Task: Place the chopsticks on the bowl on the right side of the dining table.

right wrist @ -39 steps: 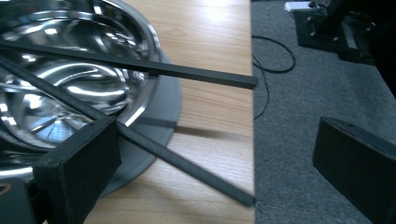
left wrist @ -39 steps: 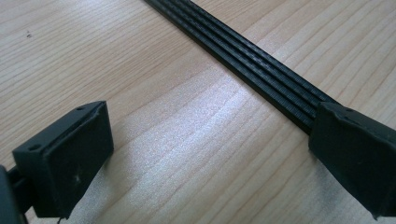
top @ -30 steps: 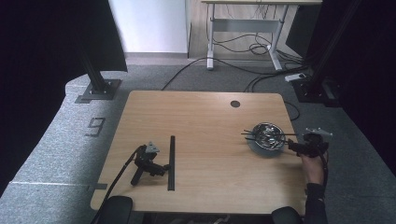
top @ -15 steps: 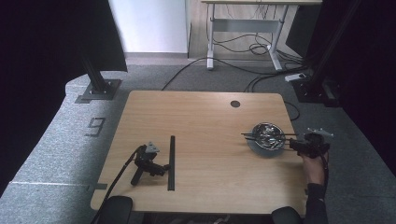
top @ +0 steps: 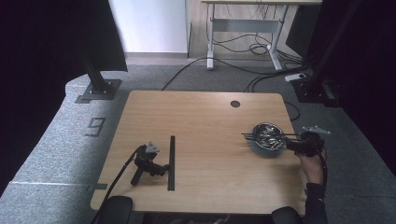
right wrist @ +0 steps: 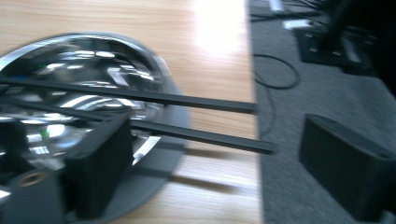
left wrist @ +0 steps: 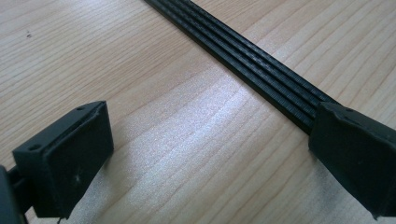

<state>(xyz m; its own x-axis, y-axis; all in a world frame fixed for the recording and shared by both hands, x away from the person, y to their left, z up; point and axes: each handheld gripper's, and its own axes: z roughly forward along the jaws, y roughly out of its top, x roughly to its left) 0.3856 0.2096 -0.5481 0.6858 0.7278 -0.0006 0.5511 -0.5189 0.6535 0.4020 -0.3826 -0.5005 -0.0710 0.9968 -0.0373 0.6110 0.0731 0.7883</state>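
A shiny metal bowl (top: 273, 150) stands near the table's right edge with thin black sticks (top: 261, 135) lying across its rim. A hand holds my right gripper (top: 290, 142) level at the bowl's right side, pointing at it. In the right gripper view the bowl (right wrist: 84, 60) is at the left and two sticks (right wrist: 201, 135) jut out over the table edge. The right gripper (right wrist: 222, 172) has just been closing; the lower stick's end lies between its jaws, untouched. My left gripper (top: 161, 167) lies unheld on the table, open (left wrist: 210, 163), one jaw over a black ribbed strip (left wrist: 261, 70).
The black strip (top: 171, 163) lies lengthwise on the table's left half. A round cable hole (top: 235, 103) sits near the far edge. Bare wood (top: 210, 135) spans the middle. Beyond the right edge are grey carpet and a stand base (top: 317, 88).
The right gripper has edged slightly toward the bowl. The left gripper and the strip lie as before.
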